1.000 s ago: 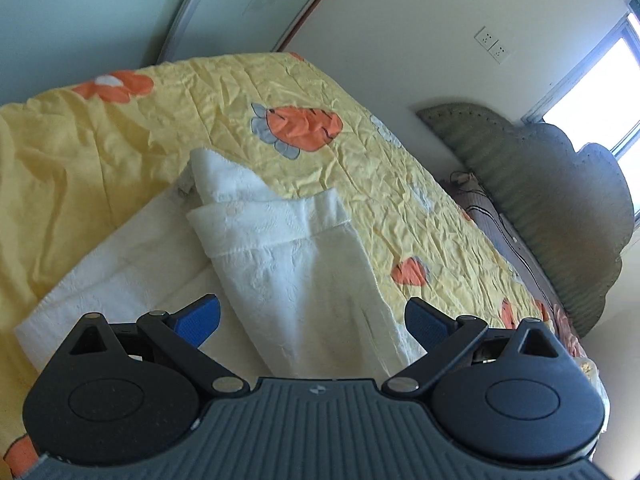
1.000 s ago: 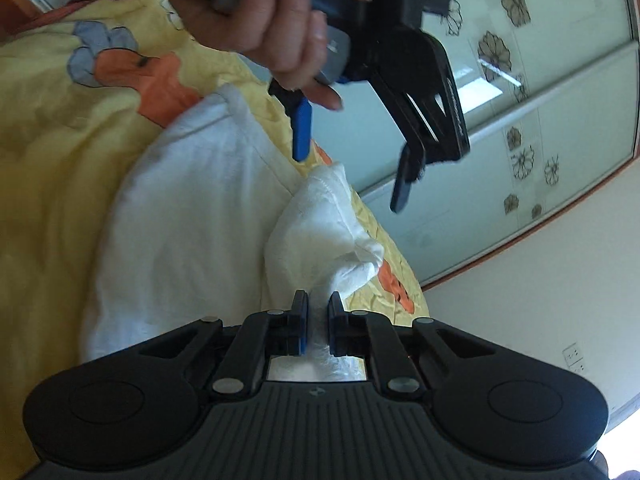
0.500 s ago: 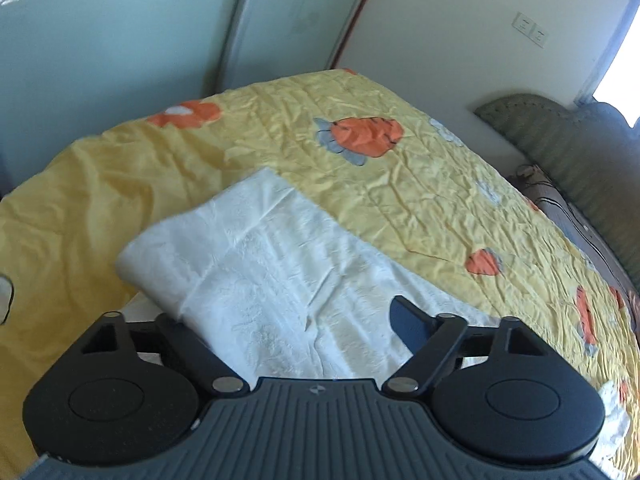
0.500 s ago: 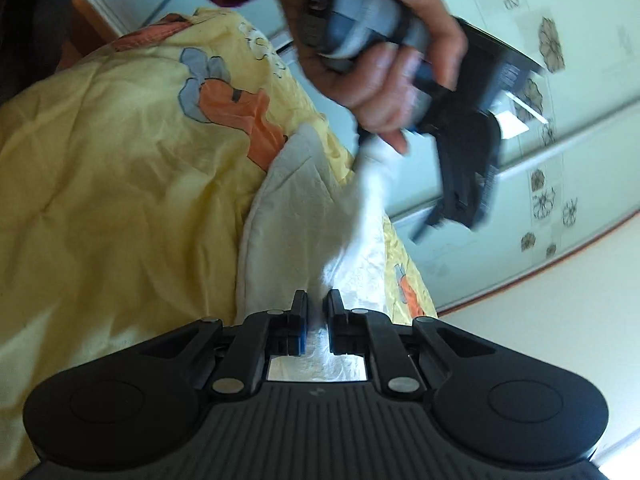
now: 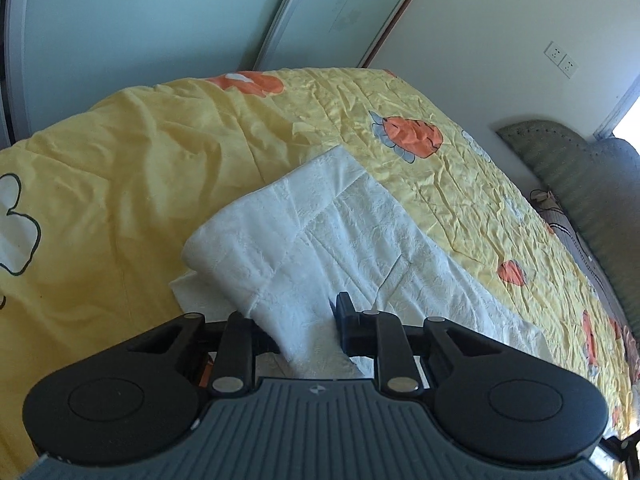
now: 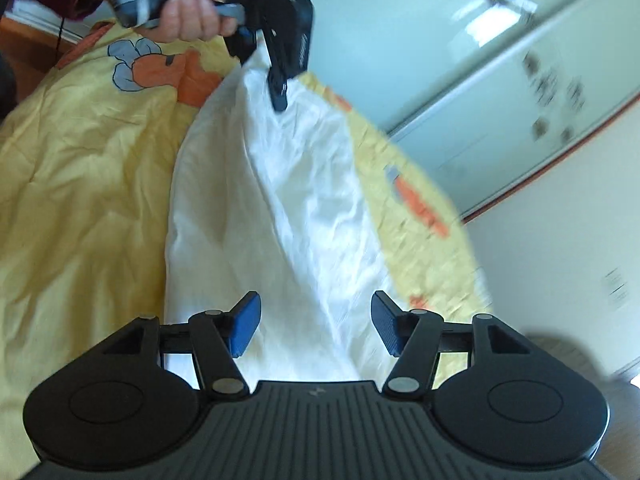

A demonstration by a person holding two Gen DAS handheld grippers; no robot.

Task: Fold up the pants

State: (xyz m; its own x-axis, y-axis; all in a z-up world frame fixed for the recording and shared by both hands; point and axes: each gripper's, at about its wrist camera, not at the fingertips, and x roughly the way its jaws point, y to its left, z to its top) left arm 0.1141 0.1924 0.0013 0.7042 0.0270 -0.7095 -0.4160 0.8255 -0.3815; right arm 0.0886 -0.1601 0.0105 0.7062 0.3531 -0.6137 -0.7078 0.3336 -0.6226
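Note:
White pants [image 5: 344,236] lie folded on the yellow bedspread [image 5: 120,184]. My left gripper [image 5: 308,320] is shut on a fold of the pants' near edge; cloth fills the gap between its fingers and hides the left pad. In the right wrist view the pants [image 6: 280,216] stretch away from me, and the left gripper [image 6: 276,88] pinches their far end, held by a hand. My right gripper [image 6: 316,324] is open and empty just above the near end of the pants.
The bed carries orange cartoon prints [image 5: 412,136]. Sliding wardrobe doors [image 5: 160,20] stand beyond the bed. A grey-green headboard [image 5: 592,192] and a striped pillow [image 5: 568,236] lie at the right. Wall sockets [image 5: 560,60] sit on the cream wall.
My left gripper closed on the pants' edge, having been open. My right gripper let go of the pants and opened wide. The pants now lie stretched between both views.

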